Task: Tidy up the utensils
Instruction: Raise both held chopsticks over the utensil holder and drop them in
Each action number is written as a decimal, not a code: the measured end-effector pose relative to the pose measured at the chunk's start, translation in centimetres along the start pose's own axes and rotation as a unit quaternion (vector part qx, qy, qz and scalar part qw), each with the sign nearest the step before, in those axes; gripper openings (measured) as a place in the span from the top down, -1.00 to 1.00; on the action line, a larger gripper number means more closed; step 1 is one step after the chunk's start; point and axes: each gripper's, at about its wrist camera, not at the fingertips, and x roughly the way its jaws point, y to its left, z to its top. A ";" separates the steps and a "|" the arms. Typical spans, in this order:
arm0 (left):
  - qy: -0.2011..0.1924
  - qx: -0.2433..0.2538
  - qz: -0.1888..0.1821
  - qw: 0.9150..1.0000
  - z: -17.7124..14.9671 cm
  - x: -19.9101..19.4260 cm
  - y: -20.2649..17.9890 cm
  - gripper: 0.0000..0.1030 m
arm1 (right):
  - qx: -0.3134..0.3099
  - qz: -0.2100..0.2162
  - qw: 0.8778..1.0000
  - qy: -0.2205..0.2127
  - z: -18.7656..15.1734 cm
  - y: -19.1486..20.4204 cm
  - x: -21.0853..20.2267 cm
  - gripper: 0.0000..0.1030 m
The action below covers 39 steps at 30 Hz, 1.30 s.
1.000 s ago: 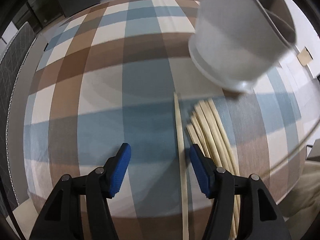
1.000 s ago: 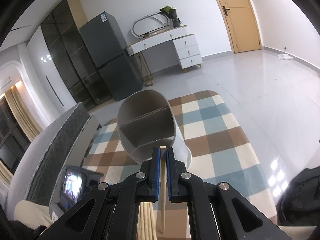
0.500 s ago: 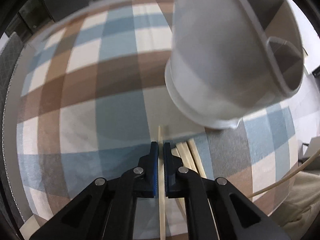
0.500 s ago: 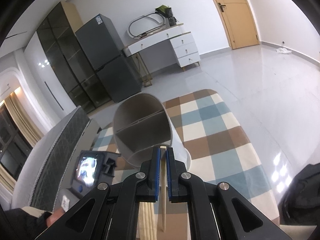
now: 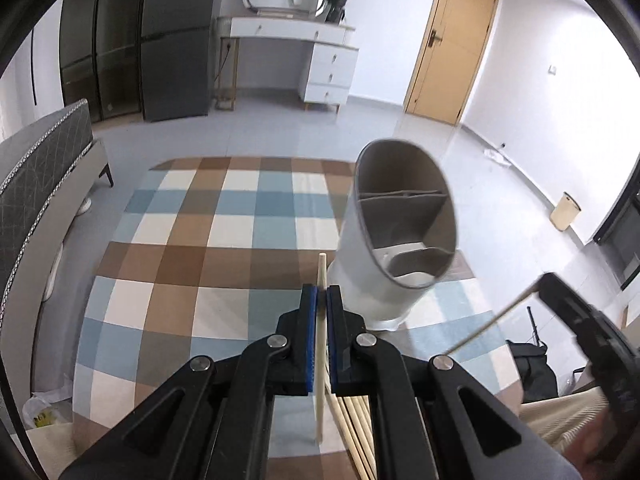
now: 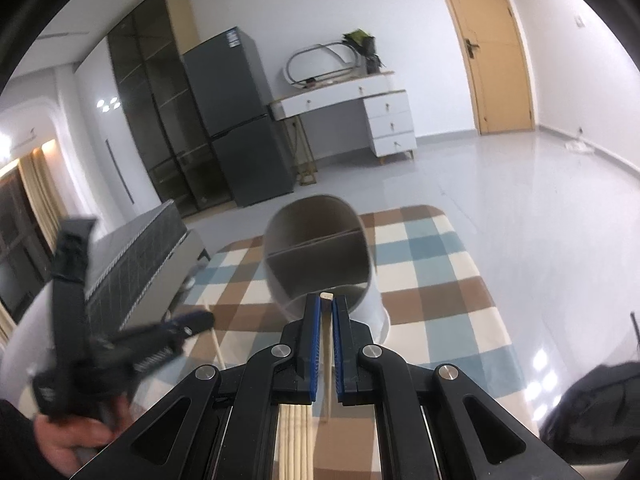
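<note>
Left gripper (image 5: 322,298): blue-padded jaws closed tight on one pale wooden chopstick (image 5: 321,344). The stick's long axis runs along the fingers; its tip shows just past the pads, its tail hangs below, clear of the cloth.

Right gripper (image 6: 327,305): jaws likewise pinched on a second pale wooden chopstick (image 6: 327,356), squared end just proud of the pads and pointing forward at the holder.

Grey oval plastic utensil holder (image 5: 394,236) with inner dividers stands ahead of both tools on the brown, blue and cream checked tablecloth (image 5: 192,248). From the left gripper it lies ahead and to the right, near. From the right gripper it lies straight ahead, with the rim just beyond the stick's end, so the right hand looks better lined up. Its mouth faces both cameras; the compartments in view look empty.

Loose pale wooden chopsticks (image 5: 358,436) lie bundled on the cloth under the left tool, near the holder's base.

Judgement: each stick must tip end-down over a compartment. The left needs a swing rightward, and the right gripper's stick crosses the right part of the left view there, so the two could clash. Open cloth lies left of the holder; the table's right edge is near its base.
</note>
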 end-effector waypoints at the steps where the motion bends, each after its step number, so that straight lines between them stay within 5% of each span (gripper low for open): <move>1: -0.002 0.002 -0.003 1.000 0.3 0.3 0.2 0.99 | -0.010 -0.001 1.000 -0.002 -0.1 0.5 -0.2 0.90; 13: -0.021 0.019 -0.023 0.999 1.1 -2.3 -1.0 0.99 | -0.019 0.002 1.000 -0.017 0.3 1.3 -1.0 0.90; 18: -0.043 0.029 -0.037 0.998 4.0 -4.4 -1.8 0.99 | -0.010 0.006 1.000 -0.027 1.9 0.8 -1.6 0.90; 28: -0.086 0.017 -0.063 0.994 11.3 -5.8 -2.9 0.99 | -0.044 0.019 0.996 -0.076 10.3 0.7 -3.5 0.90; 39: -0.100 0.013 -0.065 0.993 15.7 -1.2 -1.7 0.99 | -0.119 0.038 0.987 -0.098 17.4 2.6 0.8 0.90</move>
